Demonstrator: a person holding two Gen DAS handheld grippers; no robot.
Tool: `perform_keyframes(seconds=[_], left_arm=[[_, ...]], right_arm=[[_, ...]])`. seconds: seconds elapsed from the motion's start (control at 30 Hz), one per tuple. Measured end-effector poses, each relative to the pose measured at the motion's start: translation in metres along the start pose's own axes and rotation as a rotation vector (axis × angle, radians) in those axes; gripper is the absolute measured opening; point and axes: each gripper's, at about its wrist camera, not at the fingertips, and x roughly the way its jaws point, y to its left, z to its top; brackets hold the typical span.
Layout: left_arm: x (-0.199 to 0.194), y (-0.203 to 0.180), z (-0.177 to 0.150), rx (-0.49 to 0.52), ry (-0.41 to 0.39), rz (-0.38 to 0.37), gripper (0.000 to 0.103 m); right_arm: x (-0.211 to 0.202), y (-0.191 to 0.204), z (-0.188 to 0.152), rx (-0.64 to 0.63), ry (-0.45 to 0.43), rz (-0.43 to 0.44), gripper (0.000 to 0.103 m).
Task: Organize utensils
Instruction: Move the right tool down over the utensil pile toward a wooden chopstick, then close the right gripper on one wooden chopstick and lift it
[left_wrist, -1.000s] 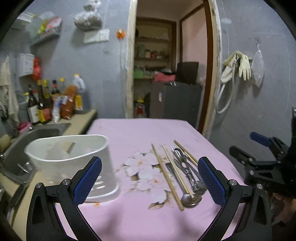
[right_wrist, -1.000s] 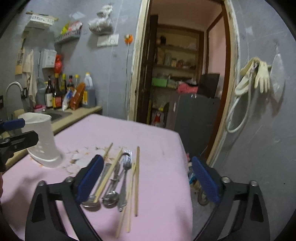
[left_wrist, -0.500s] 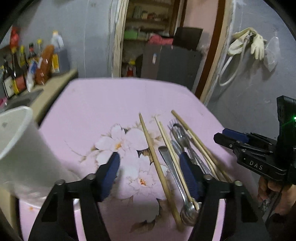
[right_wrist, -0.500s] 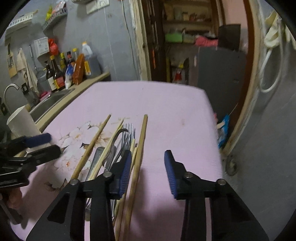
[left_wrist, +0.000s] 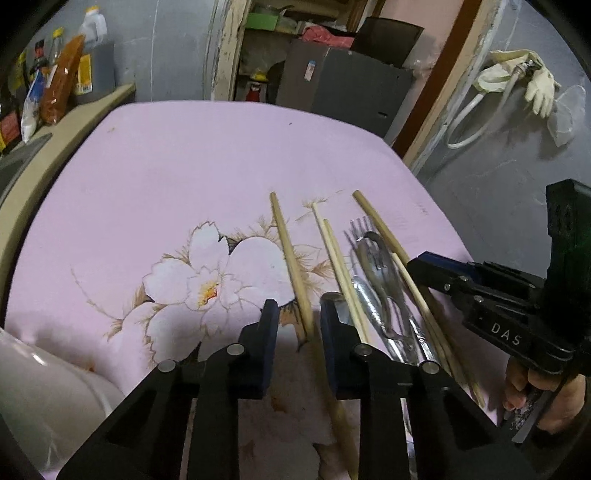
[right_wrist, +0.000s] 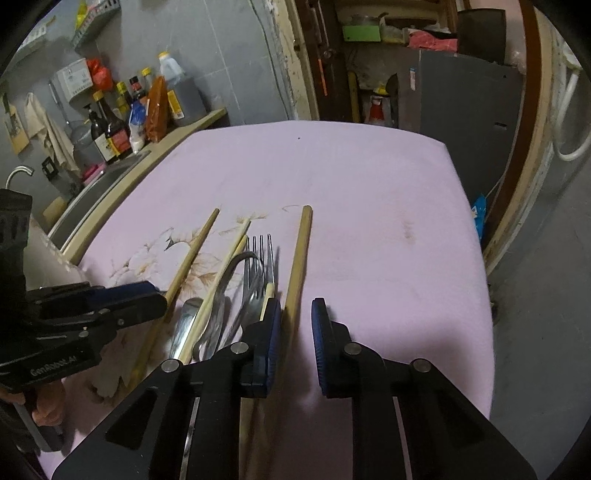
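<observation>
Both grippers: the jaws have just been closing, and a chopstick is now framed by each pair where a second ago both pairs were spread wide above the table.
Left gripper (left_wrist: 295, 325): narrowed around the leftmost chopstick (left_wrist: 291, 266); the stick runs between the blue pads, but a sliver of gap is seen on each side, so a firm pinch is not yet shown.
Right gripper (right_wrist: 293, 325): narrowed around the rightmost chopstick (right_wrist: 300, 266); the stick lies against the left pad, and the right pad stands clear of it, so it is not yet clamped.
Change since a second ago: both tools have been brought down and forward onto the bundle; the white holder (left_wrist: 48, 387), once centred in the left view, is now pushed to that view's lower left corner.
Meaning for the task: nothing has been lifted yet; a double pick of the two outer sticks is judged to be in hand, with the holder as the likely destination.
Utensil bundle: chopsticks, a fork (right_wrist: 260, 266) and spoons (right_wrist: 184, 321) lie side by side on the pink tablecloth (right_wrist: 369, 221), toward its right edge and near side.
Long axis: roughly parallel, running from the near edge toward the far edge.
Pointing: fork tines face the far edge.
Holder: at the cloth's left edge, beside the sink counter.
</observation>
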Motion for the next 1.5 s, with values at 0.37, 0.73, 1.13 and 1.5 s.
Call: perform_keyframes(seconds=[0.37, 0.73, 1.13, 1.5], left_arm=[[0.014, 0.001, 0.011, -0.033, 0.049, -0.008, 0.019], [-0.006, -0.006, 0.006, -0.070, 0.060, -0.075, 0.004], [-0.131, -0.015, -0.025, -0.040, -0.387, -0.103, 0.004], [-0.236, 0.057, 0.000, -0.117, -0.650, -0.010, 0.004]], right_arm=[[0.031, 0.004, 0.024, -0.003, 0.071, -0.069, 0.013], [0.004, 0.003, 0.023, 0.058, 0.009, -0.032, 0.005], [-0.104, 0.075, -0.010, -0.027, -0.473, 0.030, 0.005], [-0.129, 0.165, 0.035, -0.058, -0.759, 0.257, 0.005]])
